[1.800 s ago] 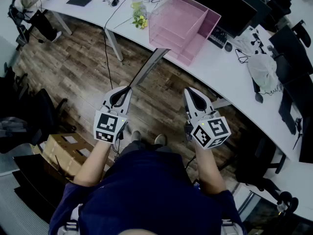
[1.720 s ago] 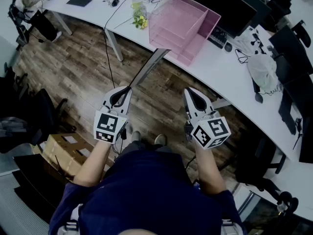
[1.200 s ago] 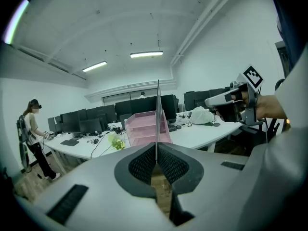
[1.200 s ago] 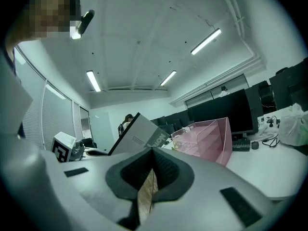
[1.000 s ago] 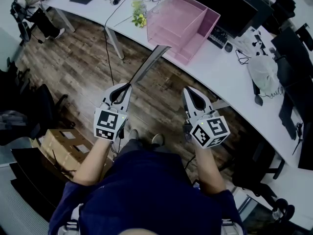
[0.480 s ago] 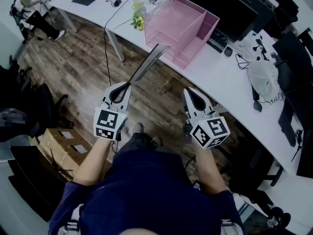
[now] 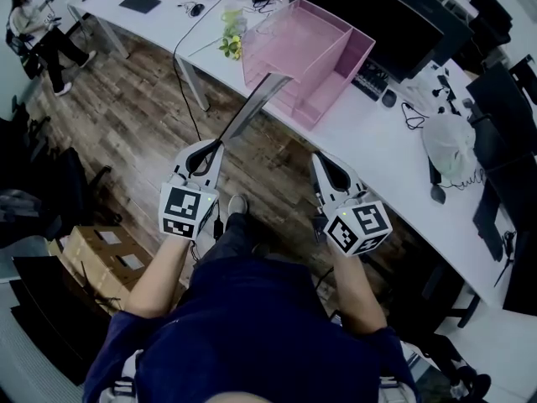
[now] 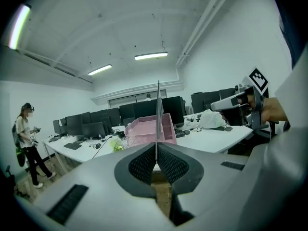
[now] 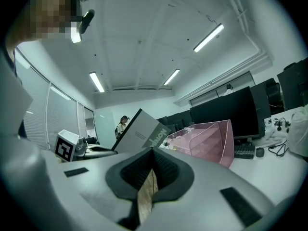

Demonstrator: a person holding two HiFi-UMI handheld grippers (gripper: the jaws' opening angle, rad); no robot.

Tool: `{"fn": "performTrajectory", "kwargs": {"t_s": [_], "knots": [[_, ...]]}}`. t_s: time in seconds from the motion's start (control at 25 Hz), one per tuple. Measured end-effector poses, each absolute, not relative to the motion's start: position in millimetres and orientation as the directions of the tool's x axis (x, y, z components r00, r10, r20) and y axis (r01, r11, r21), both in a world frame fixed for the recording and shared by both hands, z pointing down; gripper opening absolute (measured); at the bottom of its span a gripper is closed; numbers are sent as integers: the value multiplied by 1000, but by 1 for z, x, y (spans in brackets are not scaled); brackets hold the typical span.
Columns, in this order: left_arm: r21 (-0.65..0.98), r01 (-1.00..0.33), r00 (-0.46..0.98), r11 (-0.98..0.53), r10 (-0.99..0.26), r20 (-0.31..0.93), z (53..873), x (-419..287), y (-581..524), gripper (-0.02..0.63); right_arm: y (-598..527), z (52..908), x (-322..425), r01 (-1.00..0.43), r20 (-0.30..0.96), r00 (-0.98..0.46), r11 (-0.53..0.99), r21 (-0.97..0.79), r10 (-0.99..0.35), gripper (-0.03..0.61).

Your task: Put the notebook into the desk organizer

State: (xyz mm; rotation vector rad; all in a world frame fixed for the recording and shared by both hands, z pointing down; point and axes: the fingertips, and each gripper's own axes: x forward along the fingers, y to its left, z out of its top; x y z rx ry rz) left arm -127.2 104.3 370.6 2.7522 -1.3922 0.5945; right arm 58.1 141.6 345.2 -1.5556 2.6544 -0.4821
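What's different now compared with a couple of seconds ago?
The person has stepped toward the desk, so the pink organizer sits closer and the notebook now overlaps its front edge in the head view. Nothing was grabbed or released: the left gripper stays clamped on the notebook, and the right gripper stays shut and empty.
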Motion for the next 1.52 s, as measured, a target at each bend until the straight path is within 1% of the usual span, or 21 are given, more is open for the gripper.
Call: {"fn": "performTrajectory", "kwargs": {"t_s": [0.4, 0.88, 1.36, 1.52], "knots": [[-152, -775, 539, -613, -768, 346, 385, -123, 63, 34, 100, 361, 61, -848, 156, -498, 441, -292, -853, 5], [-130, -767, 555, -629, -751, 358, 395, -137, -7, 34, 34, 373, 45, -858, 192, -482, 416, -300, -855, 5], [-134, -725, 612, -676, -721, 325, 375, -145, -90, 34, -43, 376, 29, -882, 220, -435, 363, -300, -873, 5], [-134, -706, 641, -696, -708, 297, 361, -145, -116, 34, -66, 372, 27, -895, 221, -407, 338, -291, -886, 5]]}}
